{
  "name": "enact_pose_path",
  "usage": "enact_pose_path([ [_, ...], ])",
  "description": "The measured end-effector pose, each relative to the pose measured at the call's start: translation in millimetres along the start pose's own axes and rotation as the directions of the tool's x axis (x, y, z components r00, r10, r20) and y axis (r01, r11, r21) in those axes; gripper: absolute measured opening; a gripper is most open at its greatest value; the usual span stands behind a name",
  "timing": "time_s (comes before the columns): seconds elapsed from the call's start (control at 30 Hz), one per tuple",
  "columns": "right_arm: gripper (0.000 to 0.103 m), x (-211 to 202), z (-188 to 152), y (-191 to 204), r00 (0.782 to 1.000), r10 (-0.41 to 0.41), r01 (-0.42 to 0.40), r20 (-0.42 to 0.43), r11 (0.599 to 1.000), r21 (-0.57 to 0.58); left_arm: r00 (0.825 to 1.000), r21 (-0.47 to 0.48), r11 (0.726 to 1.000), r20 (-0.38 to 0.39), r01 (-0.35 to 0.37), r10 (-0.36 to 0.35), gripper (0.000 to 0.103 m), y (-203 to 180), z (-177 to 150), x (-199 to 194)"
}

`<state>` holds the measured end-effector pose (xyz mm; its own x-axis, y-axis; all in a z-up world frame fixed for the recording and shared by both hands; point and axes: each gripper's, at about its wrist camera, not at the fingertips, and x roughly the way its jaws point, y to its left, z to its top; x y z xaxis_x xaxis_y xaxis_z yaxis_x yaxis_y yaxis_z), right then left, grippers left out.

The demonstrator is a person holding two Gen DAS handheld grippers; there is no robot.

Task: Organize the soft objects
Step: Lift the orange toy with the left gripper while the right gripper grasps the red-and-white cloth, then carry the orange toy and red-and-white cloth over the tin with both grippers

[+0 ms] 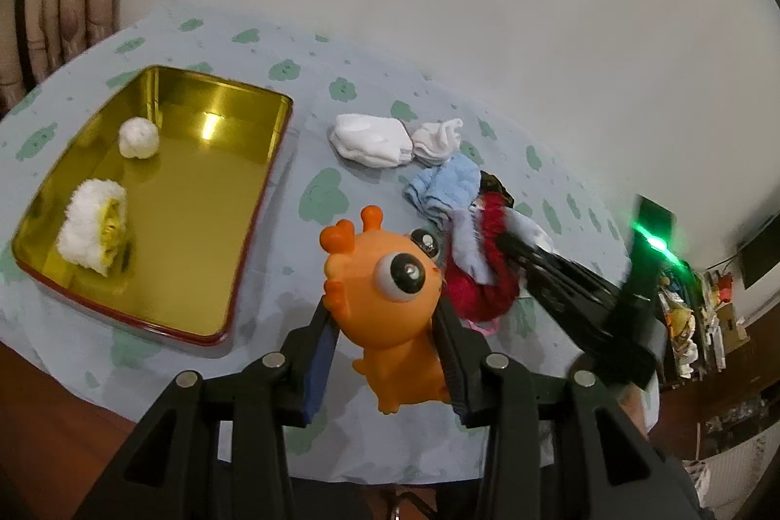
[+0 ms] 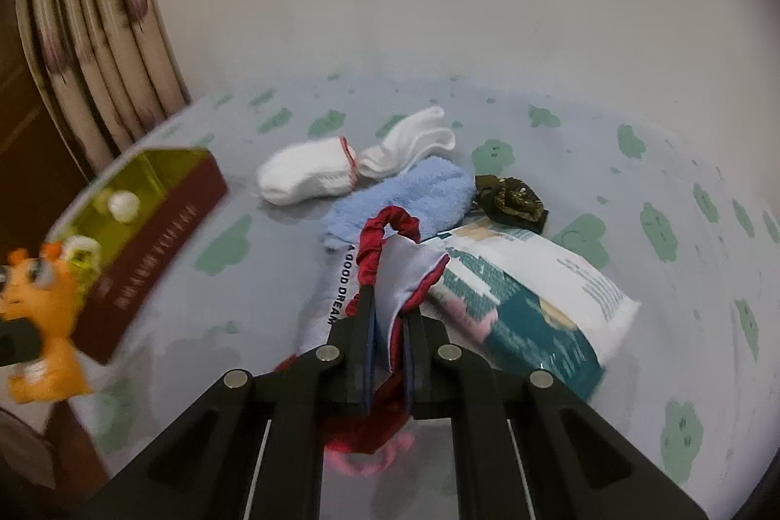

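We hold an orange squeeze toy (image 1: 390,300) with bulging eyes pinched between the pads of our left gripper (image 1: 387,354), lifted above the blue patterned tablecloth (image 1: 273,47). Our right gripper (image 2: 388,354) is pressed together on a red-edged satin sleep mask (image 2: 407,271), whose ruffled red band arches up just ahead of the fingertips; the words "A GOOD DREAM" run along the fabric to the left of the fingers.

Ahead and to the left of the left gripper sits a gold tin (image 1: 161,327) with a red outer wall. Inside it we see a white fluffy ball (image 1: 138,138) toward the far end and a white-and-yellow plush piece (image 1: 95,227) toward the near end, well apart from each other.

Beyond the right gripper lie a light blue towel (image 2: 414,193), touching the mask, then a rolled white sock (image 2: 307,174) and a second white sock (image 2: 412,144) just beside it. To the right of the fingers rests a teal-and-white soft packet (image 2: 531,300), and past it a dark gold-patterned scrunchie (image 2: 509,198).
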<state>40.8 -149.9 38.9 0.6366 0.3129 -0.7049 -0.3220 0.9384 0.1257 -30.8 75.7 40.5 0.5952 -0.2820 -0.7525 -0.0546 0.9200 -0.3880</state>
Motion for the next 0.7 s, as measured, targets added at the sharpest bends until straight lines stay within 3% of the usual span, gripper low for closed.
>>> enact_pose_path([
  [0.23, 0.008, -42.6, -22.2, 2.2, 0.996, 0.087, -0.089, 0.033, 0.994, 0.069, 0.998, -0.009, 0.999, 0.053, -0.041, 0.041, 0.040, 13.4, 8.6, -28.6],
  [0.43, 0.008, -58.3, -32.8, 0.5, 0.992, 0.122, -0.125, 0.039, 0.987, 0.102, 0.988, -0.021, 0.993, 0.098, -0.119, 0.121, 0.040, 34.2, 31.9, -41.3],
  [0.7, 0.008, -71.0, -32.9, 0.0, 0.987, 0.152, -0.158, 0.058, 0.980, 0.125, 0.972, -0.031, 0.975, 0.080, -0.218, 0.220, 0.040, 79.0, 84.2, -0.6],
])
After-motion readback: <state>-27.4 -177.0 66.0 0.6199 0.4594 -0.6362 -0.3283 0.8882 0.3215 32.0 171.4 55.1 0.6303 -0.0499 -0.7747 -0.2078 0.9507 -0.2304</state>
